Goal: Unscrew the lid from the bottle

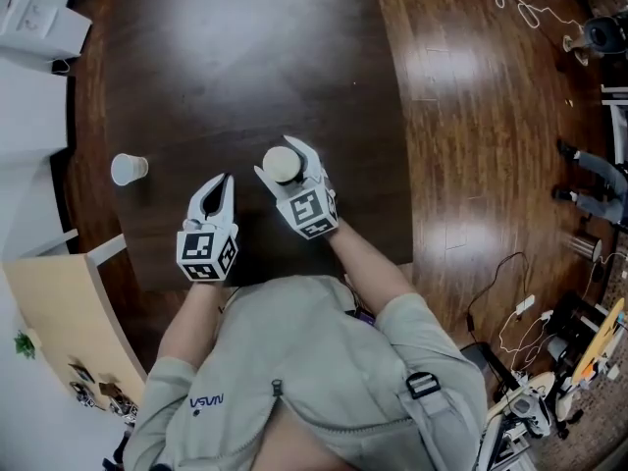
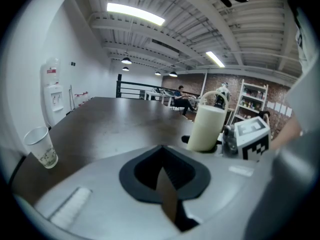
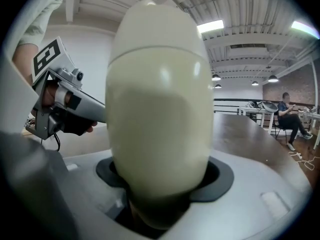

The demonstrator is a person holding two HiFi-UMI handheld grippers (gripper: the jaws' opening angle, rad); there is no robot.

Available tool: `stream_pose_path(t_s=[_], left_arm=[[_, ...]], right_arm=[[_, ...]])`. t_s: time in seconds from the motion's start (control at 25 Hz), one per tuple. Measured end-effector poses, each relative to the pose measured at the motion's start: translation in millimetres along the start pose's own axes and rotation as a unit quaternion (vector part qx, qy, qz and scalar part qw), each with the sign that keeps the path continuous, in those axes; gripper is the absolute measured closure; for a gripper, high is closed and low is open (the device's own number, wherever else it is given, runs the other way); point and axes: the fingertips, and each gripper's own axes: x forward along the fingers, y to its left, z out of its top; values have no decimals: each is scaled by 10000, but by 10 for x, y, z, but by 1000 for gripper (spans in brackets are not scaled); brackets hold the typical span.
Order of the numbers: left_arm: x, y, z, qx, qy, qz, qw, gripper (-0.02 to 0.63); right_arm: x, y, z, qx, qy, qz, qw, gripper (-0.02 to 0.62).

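Observation:
A cream bottle [image 1: 282,165] stands upright on the dark table [image 1: 196,57], and its rounded lid [image 3: 150,29] is on. My right gripper [image 1: 280,160] is shut on the bottle's lower body, with a jaw on either side; the bottle [image 3: 157,119] fills the right gripper view. In the left gripper view the bottle [image 2: 206,126] stands to the right of and beyond my jaws. My left gripper [image 1: 224,181] hovers just left of the bottle, shut and empty, with its tips [image 2: 161,150] pressed together.
A clear plastic cup [image 1: 128,168] stands on the table at the left [image 2: 42,146]. White furniture [image 1: 34,77] borders the table's left side. Cables and equipment [image 1: 535,361] lie on the wooden floor at the right. People sit far off [image 3: 289,115].

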Motion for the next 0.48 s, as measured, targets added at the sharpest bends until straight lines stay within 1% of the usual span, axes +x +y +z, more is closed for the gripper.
stream_pose_path(t_s=[0.08, 0.24, 0.48], left_arm=[[-23, 22, 14, -4, -26, -6, 10000, 603], [-69, 49, 66, -46, -121, -47, 9999, 603], [-112, 4, 180, -263, -431, -233, 9985, 603]], right_arm=[[14, -34, -9, 65, 24, -23, 10000, 295], [11, -11, -10, 289, 89, 89, 9995, 296], [-219, 73, 232, 610, 53, 467, 9970, 296]])
